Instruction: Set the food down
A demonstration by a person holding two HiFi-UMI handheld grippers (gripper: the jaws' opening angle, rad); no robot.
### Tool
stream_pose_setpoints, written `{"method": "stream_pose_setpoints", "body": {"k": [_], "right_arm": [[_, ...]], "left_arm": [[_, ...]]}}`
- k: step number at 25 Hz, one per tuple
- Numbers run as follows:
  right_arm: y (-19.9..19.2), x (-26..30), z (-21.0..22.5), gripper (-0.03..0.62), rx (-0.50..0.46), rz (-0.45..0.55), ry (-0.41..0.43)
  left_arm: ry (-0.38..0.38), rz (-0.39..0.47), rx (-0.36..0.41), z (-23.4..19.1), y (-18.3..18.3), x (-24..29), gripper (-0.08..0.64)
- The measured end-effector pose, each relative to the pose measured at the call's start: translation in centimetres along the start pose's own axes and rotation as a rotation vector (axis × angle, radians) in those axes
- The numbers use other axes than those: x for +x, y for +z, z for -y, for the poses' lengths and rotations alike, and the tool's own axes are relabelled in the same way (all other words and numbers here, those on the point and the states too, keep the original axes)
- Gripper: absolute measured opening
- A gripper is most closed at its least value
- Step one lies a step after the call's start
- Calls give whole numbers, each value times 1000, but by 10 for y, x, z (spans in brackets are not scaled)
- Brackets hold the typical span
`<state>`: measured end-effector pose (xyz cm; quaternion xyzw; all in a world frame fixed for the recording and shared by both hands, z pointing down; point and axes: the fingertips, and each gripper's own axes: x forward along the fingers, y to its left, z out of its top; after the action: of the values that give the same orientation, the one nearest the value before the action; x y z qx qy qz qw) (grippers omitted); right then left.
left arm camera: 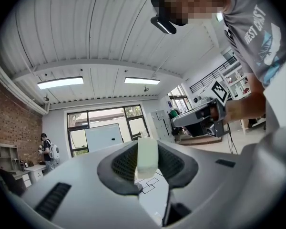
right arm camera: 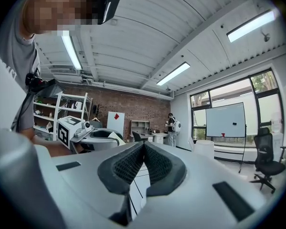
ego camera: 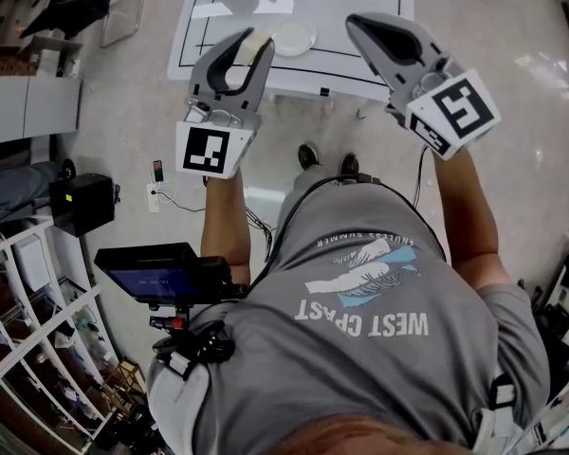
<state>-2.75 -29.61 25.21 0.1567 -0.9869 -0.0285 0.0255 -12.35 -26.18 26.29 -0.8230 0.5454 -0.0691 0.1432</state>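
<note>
My left tool (left arm camera: 148, 149) clamps pale food block (left arm camera: 147, 160), level, likely for set-down near plate (ego camera: 292, 38) on surface (ego camera: 337, 60); right tool (right arm camera: 143, 148) closed, empty.

I see a pale glossy floor (ego camera: 522, 121) across the head view. A white table (ego camera: 313, 72) with black line markings sits top centre, and wire shelving (ego camera: 47, 330) is lower left. Left gripper view: white planked ceiling (left arm camera: 109, 37) with lit strip lights (left arm camera: 60, 82), brick wall (left arm camera: 9, 118) at left, dark-framed windows (left arm camera: 105, 120) centre. Right gripper view: whiteboard (right arm camera: 225, 119) on a stand and black office chair (right arm camera: 268, 159) at right, white shelf unit (right arm camera: 50, 111) at left.
</note>
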Motion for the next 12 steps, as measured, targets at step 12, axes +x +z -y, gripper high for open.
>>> {"method": "stream_pose_setpoints", "body": {"k": [12], "right_arm": [[-11,59,30,5,35,-41,-86]], "left_arm": [[-68,-17,-17,-62,-39,38,106]]}}
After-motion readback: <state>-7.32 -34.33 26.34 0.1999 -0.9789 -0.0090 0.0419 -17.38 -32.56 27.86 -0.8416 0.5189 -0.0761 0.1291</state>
